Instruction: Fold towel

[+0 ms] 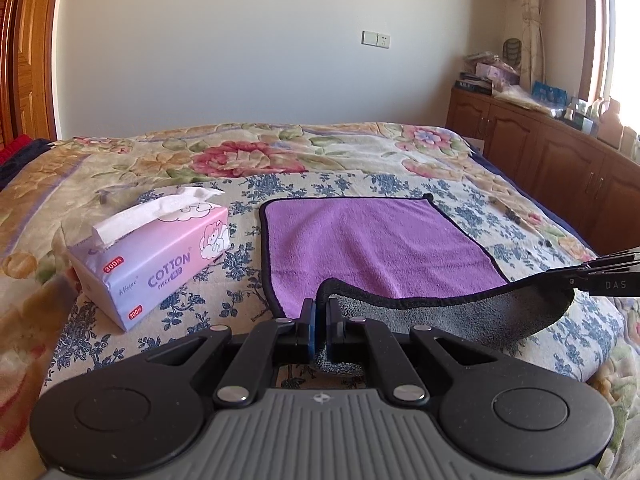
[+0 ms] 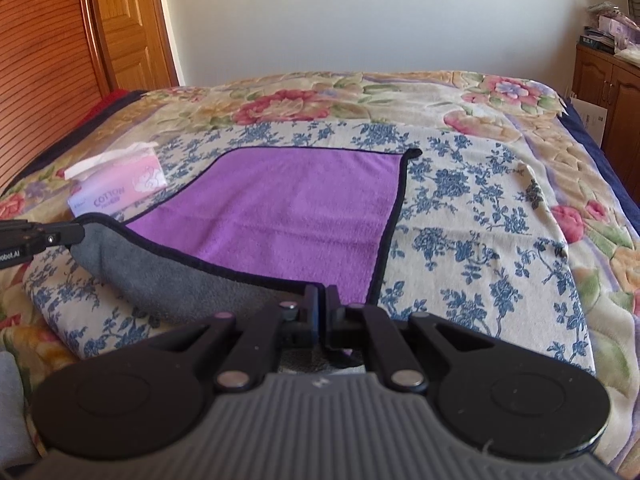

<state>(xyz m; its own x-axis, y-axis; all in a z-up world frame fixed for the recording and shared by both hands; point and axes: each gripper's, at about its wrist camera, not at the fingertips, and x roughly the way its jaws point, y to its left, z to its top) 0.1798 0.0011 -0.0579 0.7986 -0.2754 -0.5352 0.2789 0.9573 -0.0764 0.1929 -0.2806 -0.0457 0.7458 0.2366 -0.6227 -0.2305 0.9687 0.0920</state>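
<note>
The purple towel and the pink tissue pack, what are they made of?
The towel looks like soft, fuzzy microfibre cloth: purple on top, gray underneath, with a stitched black edge, and it sags where both tongs pinch its near corners. The tissue pack looks like thin, shiny plastic wrap, wrinkled at its corners. The white tissue poking out looks like soft paper, though the pack says COTTON.

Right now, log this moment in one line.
left gripper: shut on towel | right gripper: shut on towel | near edge lifted | tissue pack beside
</note>
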